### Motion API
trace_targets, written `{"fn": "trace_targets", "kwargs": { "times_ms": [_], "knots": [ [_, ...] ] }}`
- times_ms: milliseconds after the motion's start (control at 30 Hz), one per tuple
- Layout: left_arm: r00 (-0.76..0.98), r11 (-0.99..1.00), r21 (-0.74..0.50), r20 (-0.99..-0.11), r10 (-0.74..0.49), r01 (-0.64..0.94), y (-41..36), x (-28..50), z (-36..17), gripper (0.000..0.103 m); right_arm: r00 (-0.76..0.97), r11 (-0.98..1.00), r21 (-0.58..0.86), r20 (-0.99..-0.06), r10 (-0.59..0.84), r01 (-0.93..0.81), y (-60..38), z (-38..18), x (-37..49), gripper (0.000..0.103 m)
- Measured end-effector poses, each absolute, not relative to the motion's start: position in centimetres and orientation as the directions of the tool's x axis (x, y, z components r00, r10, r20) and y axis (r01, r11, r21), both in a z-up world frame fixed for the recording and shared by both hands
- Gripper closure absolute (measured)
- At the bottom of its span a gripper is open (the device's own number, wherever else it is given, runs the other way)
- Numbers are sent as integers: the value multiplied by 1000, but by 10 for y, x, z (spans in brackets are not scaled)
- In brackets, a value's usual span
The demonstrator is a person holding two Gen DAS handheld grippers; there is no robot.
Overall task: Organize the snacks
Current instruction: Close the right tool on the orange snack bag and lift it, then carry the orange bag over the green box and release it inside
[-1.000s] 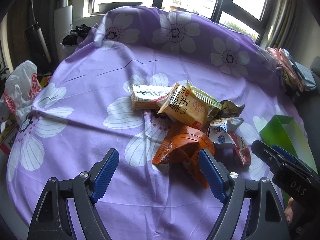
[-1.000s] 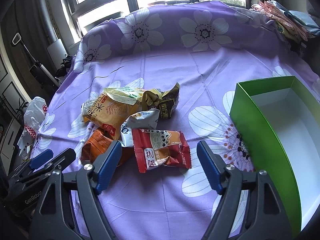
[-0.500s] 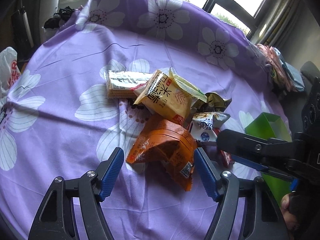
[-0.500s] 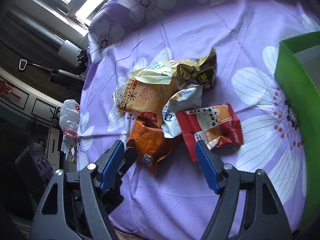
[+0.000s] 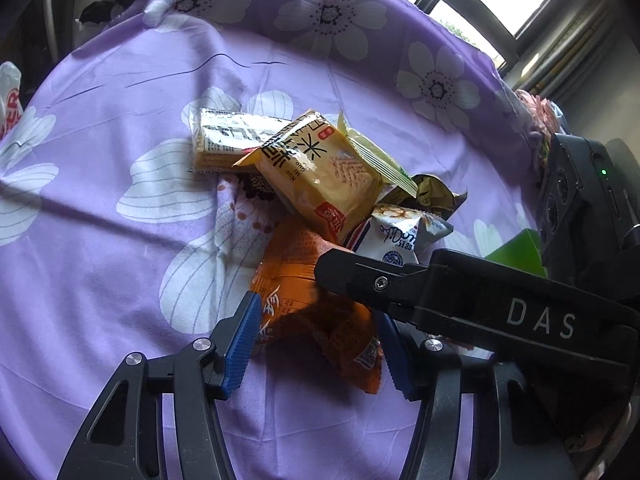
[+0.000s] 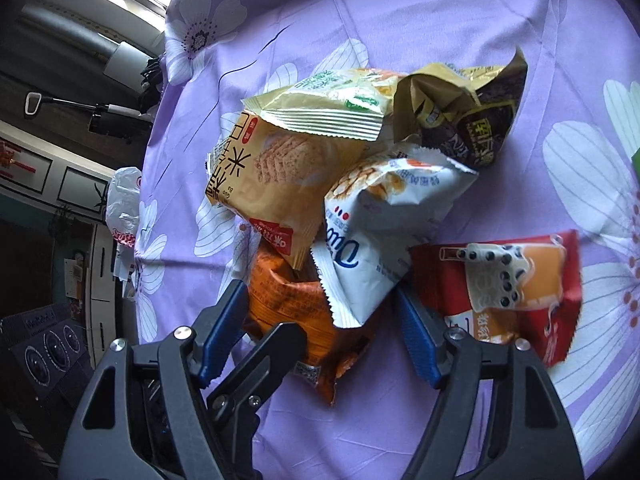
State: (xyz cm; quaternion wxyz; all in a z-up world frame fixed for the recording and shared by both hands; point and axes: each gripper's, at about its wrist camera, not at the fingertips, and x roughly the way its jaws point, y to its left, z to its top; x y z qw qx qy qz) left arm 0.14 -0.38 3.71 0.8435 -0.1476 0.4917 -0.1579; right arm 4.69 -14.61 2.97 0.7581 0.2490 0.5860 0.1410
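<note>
1. While every packet lies in one loose heap on the purple flowered cloth [image 5: 120, 264], we judge the sorting barely begun: no snack has reached the green box [image 5: 516, 250], of which only a corner shows past the right tool in the left wrist view.
2. We see the left gripper [image 5: 316, 344] closing, its blue ribbed pads at either flank of the orange packet [image 5: 308, 304]; the left pad appears to meet the foil, but we cannot tell whether the right pad does, so we do not call it a firm hold.
3. We find the right gripper [image 6: 316, 332] at a middling spread, with nothing clamped. Between its fingers lie the low corner of the white packet [image 6: 372, 240] and the orange packet [image 6: 288, 304]; the left tool's black finger crosses in front.
4. Left to do, in our judgement: lift each packet out and place it in the box.
5. Materials: all wrappers are thin, glossy, crinkled film with crimped, saw-toothed end seals.
   - The yellow packet [image 6: 276, 184] is a puffed pillow resting on the orange one.
   - The red packet [image 6: 516, 292] lies flat on the cloth just beside the right finger.
   - The brown-gold packet [image 6: 460, 120] is crumpled and folded.
   - A pale cracker sleeve [image 5: 232, 140] is a firm oblong block.
6. The cloth is soft, matte and wrinkled.
</note>
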Motion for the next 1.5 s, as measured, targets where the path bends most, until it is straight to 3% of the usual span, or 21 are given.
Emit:
{"fn": "trace_targets", "kwargs": {
  "times_ms": [267,433,633,833,1167,1500],
  "knots": [
    [488,905,-389,-764,-423,174,-7,-15,49,51,284,783,618,-765,578,71,-146,33,31,45],
    [561,900,-364,-705,-435,241,-17,-34,82,52,356,764,644,-721,594,30,-154,60,12,45],
    [613,858,-345,-601,-513,380,-59,-51,129,52,541,787,617,-658,523,-10,-193,120,-15,45],
    [548,771,-331,-556,-625,544,-131,-49,152,52,691,792,603,-613,384,94,-263,148,-42,45],
    [364,619,-332,-580,-729,711,-236,-56,144,52,758,729,598,-630,170,333,-367,143,-83,43],
    [250,568,-373,-629,-736,733,-277,-56,119,52,713,670,566,-697,79,479,-402,122,-97,43]
  ]
}}
